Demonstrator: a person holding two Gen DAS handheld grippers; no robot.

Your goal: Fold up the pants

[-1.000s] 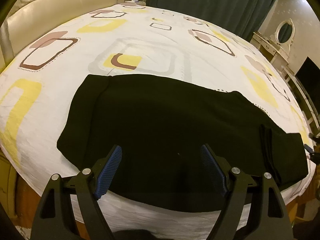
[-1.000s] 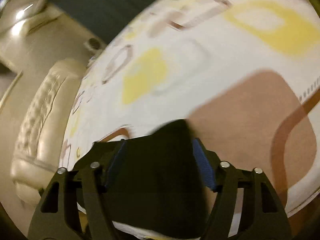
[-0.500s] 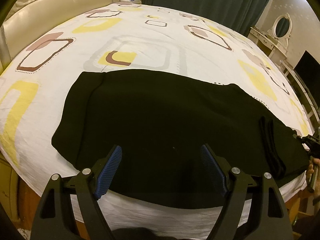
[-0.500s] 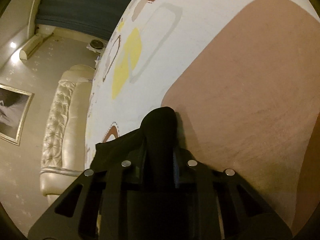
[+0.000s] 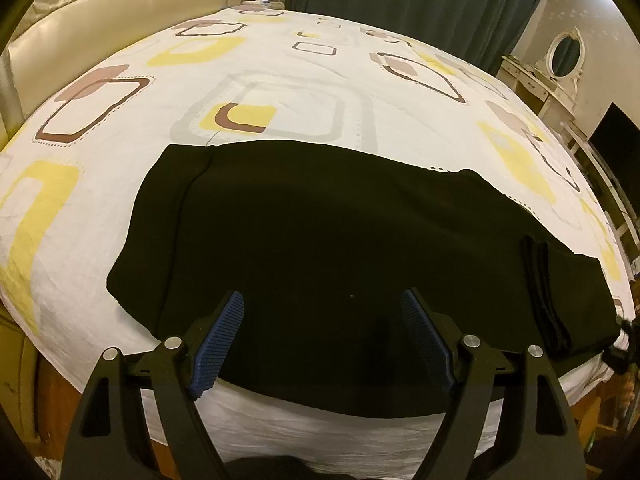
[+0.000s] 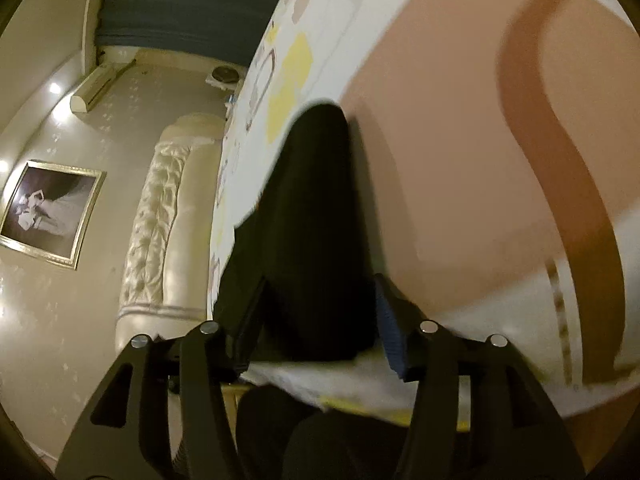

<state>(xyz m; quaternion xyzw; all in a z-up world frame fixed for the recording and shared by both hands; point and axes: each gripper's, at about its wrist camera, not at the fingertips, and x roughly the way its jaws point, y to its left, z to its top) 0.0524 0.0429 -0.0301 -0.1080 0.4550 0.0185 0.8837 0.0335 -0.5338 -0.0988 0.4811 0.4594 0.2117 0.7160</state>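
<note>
A: Pants, black, lie flat across the bed; we see their end at 4 o'clock, by the right gripper.
B: What has changed?
A: Half a second ago its jaws pinched that end; now they are opening, cloth loose between. We judge it released. The left gripper hovers wide, empty.

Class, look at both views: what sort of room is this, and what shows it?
Most likely a bedroom: a bed with a patterned sheet, a padded cream headboard, and a dressing table with an oval mirror.
</note>
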